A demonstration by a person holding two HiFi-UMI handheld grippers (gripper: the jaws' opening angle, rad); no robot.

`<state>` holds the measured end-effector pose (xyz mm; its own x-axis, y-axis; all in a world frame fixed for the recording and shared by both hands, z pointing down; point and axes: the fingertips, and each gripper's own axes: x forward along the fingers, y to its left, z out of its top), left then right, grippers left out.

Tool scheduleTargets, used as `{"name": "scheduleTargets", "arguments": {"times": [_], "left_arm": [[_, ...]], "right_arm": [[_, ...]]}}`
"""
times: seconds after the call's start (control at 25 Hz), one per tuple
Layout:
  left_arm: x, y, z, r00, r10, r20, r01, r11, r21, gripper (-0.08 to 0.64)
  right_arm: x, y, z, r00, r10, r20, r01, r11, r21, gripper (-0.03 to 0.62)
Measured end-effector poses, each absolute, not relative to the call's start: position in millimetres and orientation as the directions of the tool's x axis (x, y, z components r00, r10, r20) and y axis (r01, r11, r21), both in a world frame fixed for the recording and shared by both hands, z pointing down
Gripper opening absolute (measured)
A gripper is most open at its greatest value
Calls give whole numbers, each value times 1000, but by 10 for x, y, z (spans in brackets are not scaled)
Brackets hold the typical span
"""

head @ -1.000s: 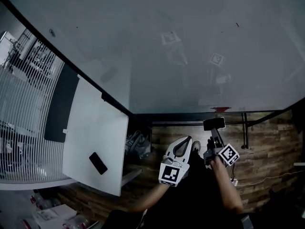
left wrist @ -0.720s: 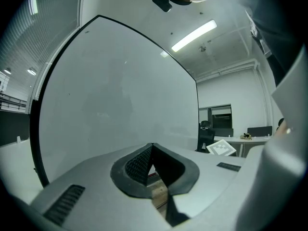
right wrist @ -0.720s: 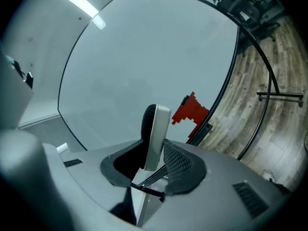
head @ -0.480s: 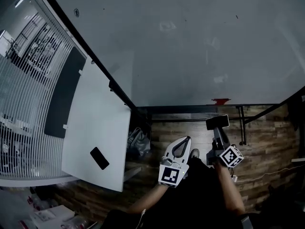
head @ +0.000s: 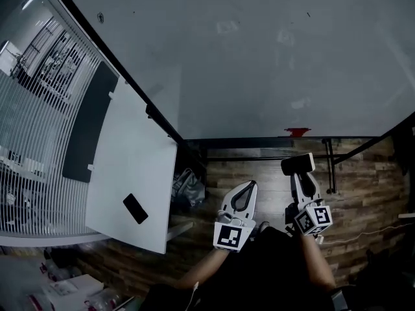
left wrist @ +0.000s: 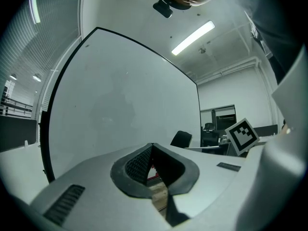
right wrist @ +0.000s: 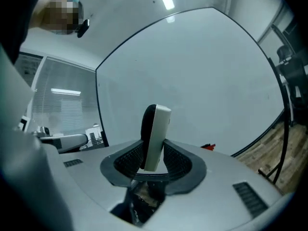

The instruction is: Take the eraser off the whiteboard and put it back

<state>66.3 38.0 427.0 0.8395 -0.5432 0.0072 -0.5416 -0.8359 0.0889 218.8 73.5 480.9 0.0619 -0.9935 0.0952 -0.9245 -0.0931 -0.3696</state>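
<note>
The eraser (head: 297,163), white with a black felt side, stands upright between the jaws of my right gripper (head: 299,172), which is shut on it. In the right gripper view the eraser (right wrist: 155,136) rises from the pads, with the whiteboard (right wrist: 192,76) beyond it. The big whiteboard (head: 259,57) fills the top of the head view. My left gripper (head: 249,185) hangs beside the right one, shut with nothing in it. Its tips (left wrist: 153,147) meet in front of the whiteboard (left wrist: 120,105).
A small red object (head: 297,132) sits at the whiteboard's lower edge. The black stand legs (head: 331,167) rise from a wooden floor. A white desk (head: 130,167) with a black phone (head: 135,208) lies at left, beside slatted blinds (head: 32,161). A bag (head: 188,188) rests under the desk.
The right gripper has rolled with the eraser still in it, and its marker cube has swung down to the right. The head view has turned, so the whiteboard's lower edge sits higher.
</note>
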Motion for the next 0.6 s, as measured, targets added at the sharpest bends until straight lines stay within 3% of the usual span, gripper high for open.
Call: {"name": "scheduleTargets", "arguments": {"times": [0.6], "left_arm": [[736,918,4175,791,-610,43,-611,-787,82,6]], "right_arm": [[1947,1290,4384,-91,-995,43,-972,80,-222,138]]}}
